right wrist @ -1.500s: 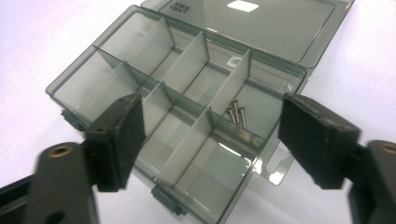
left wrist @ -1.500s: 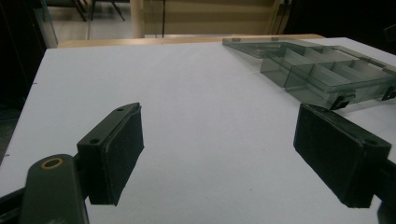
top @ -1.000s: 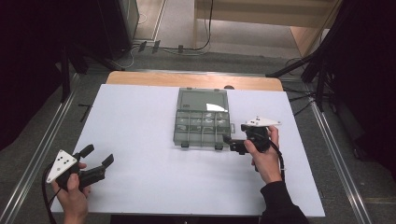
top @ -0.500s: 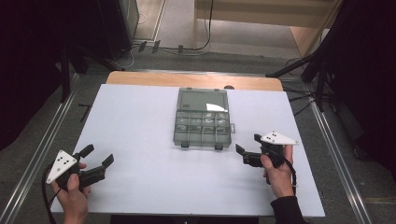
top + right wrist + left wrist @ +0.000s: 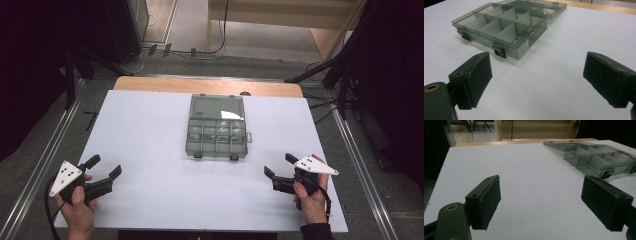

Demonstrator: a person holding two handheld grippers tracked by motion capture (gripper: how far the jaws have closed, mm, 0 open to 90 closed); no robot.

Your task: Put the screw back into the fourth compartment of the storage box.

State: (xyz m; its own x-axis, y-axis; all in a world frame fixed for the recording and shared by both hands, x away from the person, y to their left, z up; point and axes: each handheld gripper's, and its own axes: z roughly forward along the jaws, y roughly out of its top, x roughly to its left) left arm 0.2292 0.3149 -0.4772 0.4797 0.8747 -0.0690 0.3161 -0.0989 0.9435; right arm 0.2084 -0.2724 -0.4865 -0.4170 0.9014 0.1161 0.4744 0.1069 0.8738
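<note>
A smoky clear compartment box (image 5: pixel 217 132) lies at the table's middle, its lid folded flat behind it and two latches on its near side. Small items lie in some compartments. My left gripper (image 5: pixel 106 165) rests at the near left, open, with only bare table between its pads (image 5: pixel 486 200); the box (image 5: pixel 596 160) is off to its upper right. My right gripper (image 5: pixel 278 164) is at the near right, well clear of the box, open. Its jaws have just been opening wider with nothing between them. In the right gripper view the box (image 5: pixel 499 27) lies ahead to the left of the pads (image 5: pixel 477 77).
The white table top (image 5: pixel 150 130) ends in a wooden strip (image 5: pixel 207 86) at the far side. Metal rails (image 5: pixel 55 145) run along both sides. Cables and dark stands (image 5: pixel 340 75) stand on the floor beyond.
The right hand has drawn back from the box's near right corner to the near right of the table. The left hand has stayed put.
</note>
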